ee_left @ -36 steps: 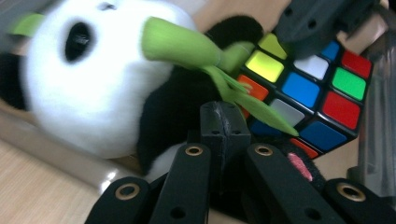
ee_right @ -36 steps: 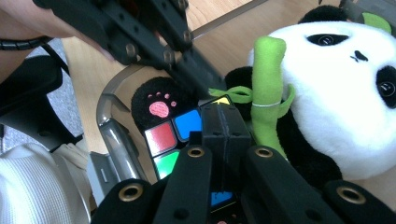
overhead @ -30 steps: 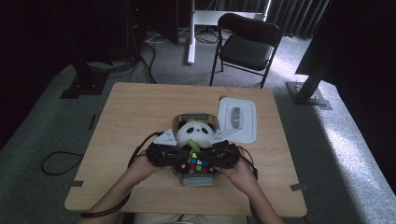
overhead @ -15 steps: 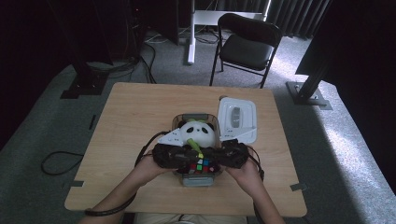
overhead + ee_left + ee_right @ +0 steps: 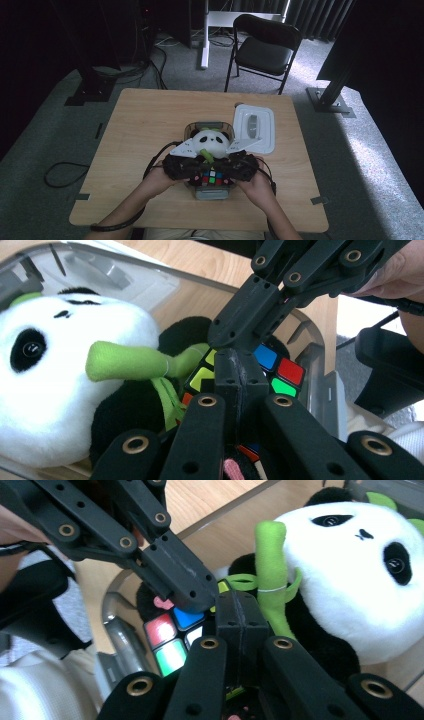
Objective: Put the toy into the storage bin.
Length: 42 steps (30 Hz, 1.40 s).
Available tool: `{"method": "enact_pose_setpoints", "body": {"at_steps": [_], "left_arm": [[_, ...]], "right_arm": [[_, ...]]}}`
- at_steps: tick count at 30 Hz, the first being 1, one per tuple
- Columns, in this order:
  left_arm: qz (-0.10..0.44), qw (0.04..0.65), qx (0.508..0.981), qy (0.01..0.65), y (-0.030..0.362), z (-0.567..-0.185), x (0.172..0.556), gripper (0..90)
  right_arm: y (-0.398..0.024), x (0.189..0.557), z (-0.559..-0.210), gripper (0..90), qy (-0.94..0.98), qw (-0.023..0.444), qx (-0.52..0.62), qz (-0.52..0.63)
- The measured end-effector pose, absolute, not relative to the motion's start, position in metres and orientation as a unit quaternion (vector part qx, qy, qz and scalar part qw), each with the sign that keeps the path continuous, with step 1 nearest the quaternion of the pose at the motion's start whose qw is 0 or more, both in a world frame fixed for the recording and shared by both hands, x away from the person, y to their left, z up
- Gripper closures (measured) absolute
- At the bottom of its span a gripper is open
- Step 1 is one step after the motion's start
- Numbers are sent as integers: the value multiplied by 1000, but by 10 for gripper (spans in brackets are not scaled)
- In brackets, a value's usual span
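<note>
A clear plastic box [image 5: 196,127] on the table holds a white-and-black panda plush [image 5: 212,141] with a green bamboo stalk [image 5: 130,361] and a colour cube [image 5: 211,176] at its near end. Both grippers hang over the cube, tip to tip. My left gripper [image 5: 240,360] has just been closing and its jaws now meet with nothing between them. My right gripper [image 5: 240,602] is shut as well, also empty. In the left gripper view the right gripper [image 5: 227,335] comes down from the upper right above the cube [image 5: 277,372]. The panda [image 5: 360,580] lies just beyond both tips.
The box's white lid [image 5: 255,127] lies flat on the table to the right of the box. The wooden table [image 5: 145,120] has bare room to the left and far side. A black folding chair [image 5: 265,50] stands beyond the table's far edge.
Both hands have edged slightly inward and toward the panda, so the grippers sit closer together over the cube. The panda, box and lid have not moved.
</note>
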<state>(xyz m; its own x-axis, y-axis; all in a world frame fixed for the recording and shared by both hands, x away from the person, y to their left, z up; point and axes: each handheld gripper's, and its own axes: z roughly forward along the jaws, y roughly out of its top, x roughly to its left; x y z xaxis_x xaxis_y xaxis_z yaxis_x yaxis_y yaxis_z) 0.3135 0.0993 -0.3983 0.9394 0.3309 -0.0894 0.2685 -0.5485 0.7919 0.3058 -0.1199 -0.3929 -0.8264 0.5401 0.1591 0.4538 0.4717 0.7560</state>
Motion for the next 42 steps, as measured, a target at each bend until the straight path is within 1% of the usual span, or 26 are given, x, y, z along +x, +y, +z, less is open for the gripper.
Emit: {"method": "enact_pose_setpoints", "body": {"at_steps": [5, 7, 11, 14, 18, 19, 21, 22, 23, 24, 25, 26, 28, 29, 30, 31, 33, 34, 35, 36, 38, 39, 41, 42], "left_arm": [[38, 423, 891, 162, 95, -404, 316, 900], [43, 414, 896, 156, 93, -405, 317, 900], [45, 410, 898, 151, 93, -405, 317, 900], [41, 421, 892, 159, 96, -404, 317, 900], [6, 456, 873, 173, 104, -400, 321, 900], [4, 459, 872, 173, 105, -398, 321, 900], [4, 464, 868, 176, 108, -395, 322, 900], [4, 463, 869, 175, 109, -394, 322, 900], [4, 465, 868, 175, 109, -393, 322, 899], [4, 465, 868, 176, 110, -392, 323, 882], [5, 464, 868, 176, 109, -392, 322, 866], [4, 466, 867, 177, 109, -392, 322, 852], [4, 467, 866, 179, 110, -392, 322, 795], [2, 471, 864, 180, 110, -393, 322, 751], [2, 472, 863, 181, 110, -393, 323, 685], [8, 471, 863, 182, 111, -393, 323, 665], [9, 473, 862, 184, 112, -393, 323, 579], [16, 475, 859, 189, 115, -393, 325, 579], [18, 475, 859, 191, 116, -392, 325, 490], [25, 477, 857, 195, 118, -392, 326, 462], [29, 477, 856, 199, 121, -392, 328, 382], [30, 477, 854, 205, 123, -391, 329, 359], [33, 475, 854, 209, 126, -392, 332, 272], [33, 477, 852, 211, 128, -393, 334, 265]], "right_arm": [[-117, 309, -399, 900, 863, 47, 292, 410], [-114, 309, -401, 900, 871, 62, 294, 389], [-117, 311, -405, 900, 863, 41, 302, 403], [-117, 310, -404, 900, 861, 45, 303, 407], [-120, 306, -397, 900, 852, 49, 300, 427], [-121, 305, -395, 876, 850, 51, 298, 431], [-124, 304, -392, 710, 843, 56, 307, 437], [-127, 305, -390, 636, 840, 47, 310, 442], [-128, 306, -390, 622, 839, 42, 311, 444], [-130, 307, -389, 582, 838, 40, 314, 445], [-132, 308, -388, 515, 835, 38, 316, 449], [-134, 308, -388, 485, 831, 35, 319, 454], [-139, 310, -388, 418, 819, 38, 333, 465], [-141, 311, -388, 403, 818, 35, 336, 466], [-145, 311, -388, 394, 811, 40, 347, 469], [-148, 311, -388, 398, 805, 48, 353, 475], [-151, 311, -388, 388, 800, 53, 358, 479], [-154, 311, -387, 389, 794, 63, 365, 481], [-162, 311, -387, 343, 787, 78, 371, 487], [-166, 312, -386, 302, 782, 86, 381, 486], [-172, 314, -387, 294, 775, 92, 391, 487], [-176, 315, -387, 262, 769, 95, 395, 493], [-181, 317, -388, 180, 764, 98, 404, 494], [-183, 317, -389, 150, 762, 108, 407, 492]]}}
